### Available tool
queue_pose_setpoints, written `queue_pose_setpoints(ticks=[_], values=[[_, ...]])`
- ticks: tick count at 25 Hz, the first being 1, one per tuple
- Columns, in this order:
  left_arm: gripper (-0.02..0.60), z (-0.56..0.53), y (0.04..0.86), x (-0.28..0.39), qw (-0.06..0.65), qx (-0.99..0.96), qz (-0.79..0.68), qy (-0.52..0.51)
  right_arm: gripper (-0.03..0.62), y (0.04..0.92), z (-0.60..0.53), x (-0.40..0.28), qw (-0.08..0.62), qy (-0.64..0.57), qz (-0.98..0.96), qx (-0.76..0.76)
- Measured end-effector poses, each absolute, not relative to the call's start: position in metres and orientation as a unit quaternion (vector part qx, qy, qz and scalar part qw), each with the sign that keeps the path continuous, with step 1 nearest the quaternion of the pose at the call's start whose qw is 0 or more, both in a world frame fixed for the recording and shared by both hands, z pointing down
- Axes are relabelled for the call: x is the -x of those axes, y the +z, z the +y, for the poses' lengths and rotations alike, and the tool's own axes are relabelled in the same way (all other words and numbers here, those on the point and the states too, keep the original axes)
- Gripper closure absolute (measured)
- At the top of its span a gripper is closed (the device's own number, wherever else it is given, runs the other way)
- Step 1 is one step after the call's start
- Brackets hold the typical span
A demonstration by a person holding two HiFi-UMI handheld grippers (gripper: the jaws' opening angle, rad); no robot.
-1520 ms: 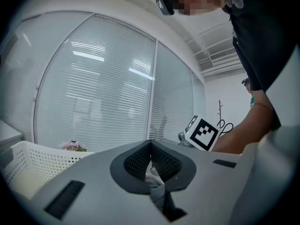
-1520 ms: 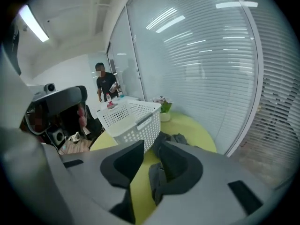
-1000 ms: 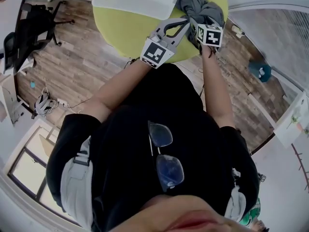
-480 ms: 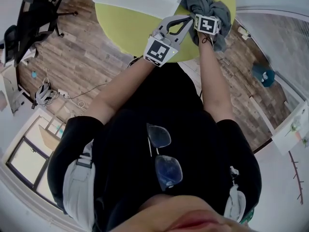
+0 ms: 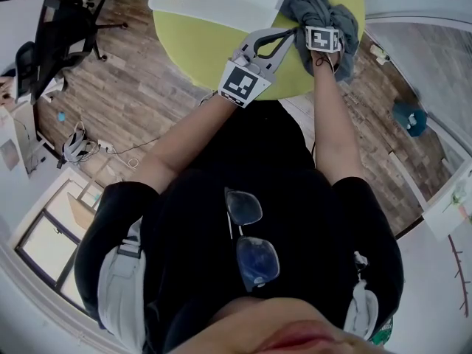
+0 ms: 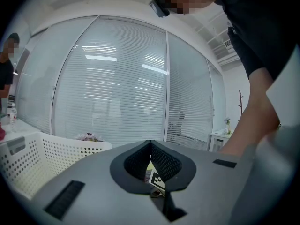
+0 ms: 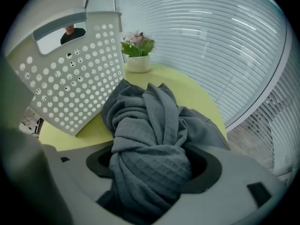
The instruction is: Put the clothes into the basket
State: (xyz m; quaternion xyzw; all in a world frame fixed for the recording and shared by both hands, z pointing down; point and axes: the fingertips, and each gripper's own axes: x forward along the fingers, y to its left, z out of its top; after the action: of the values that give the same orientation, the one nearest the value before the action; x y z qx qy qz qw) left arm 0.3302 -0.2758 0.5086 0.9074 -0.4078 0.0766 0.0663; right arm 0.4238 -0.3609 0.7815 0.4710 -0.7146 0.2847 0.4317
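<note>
Right tongs (image 7: 152,165) pitched steeply down, spread wide, just been closing round grey clothes (image 7: 150,121) bunched between them on yellow tabletop (image 7: 197,97), white basket (image 7: 70,74) just beyond-left, left tongs (image 6: 150,144) near level, pressed together, empty

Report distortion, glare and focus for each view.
Head view: heavy fisheye, the table edge bows, lighting even. Left gripper view: bright streaks glare on the blinds, corners vignetted. Right gripper view: grey cloth sharp, basket warped.
</note>
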Motion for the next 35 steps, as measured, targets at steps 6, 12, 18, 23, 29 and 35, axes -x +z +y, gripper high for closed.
queue_pose_setpoints(ticks=[6,12,18,23,29,35], values=[[0.574,-0.275,0.493,-0.315,0.063,-0.908,-0.407,0.073,0.269,0.764,-0.356,-0.425,0.433,0.275,-0.722,-0.464],[0.574,-0.274,0.481,-0.3,0.057,-0.917,-0.388,0.071,0.273,0.73,-0.345,-0.417,0.44,0.26,-0.733,-0.448],[0.574,-0.279,0.467,-0.281,0.051,-0.931,-0.355,0.058,0.273,0.679,-0.335,-0.414,0.417,0.259,-0.734,-0.469],[0.574,-0.286,0.453,-0.272,0.049,-0.942,-0.327,0.047,0.273,0.631,-0.326,-0.415,0.425,0.24,-0.733,-0.473],[0.574,-0.293,0.431,-0.262,0.034,-0.95,-0.309,0.04,0.273,0.571,-0.327,-0.403,0.416,0.213,-0.74,-0.484],[0.574,-0.309,0.403,-0.243,0.024,-0.948,-0.315,0.027,0.272,0.509,-0.342,-0.375,0.407,0.161,-0.755,-0.489]])
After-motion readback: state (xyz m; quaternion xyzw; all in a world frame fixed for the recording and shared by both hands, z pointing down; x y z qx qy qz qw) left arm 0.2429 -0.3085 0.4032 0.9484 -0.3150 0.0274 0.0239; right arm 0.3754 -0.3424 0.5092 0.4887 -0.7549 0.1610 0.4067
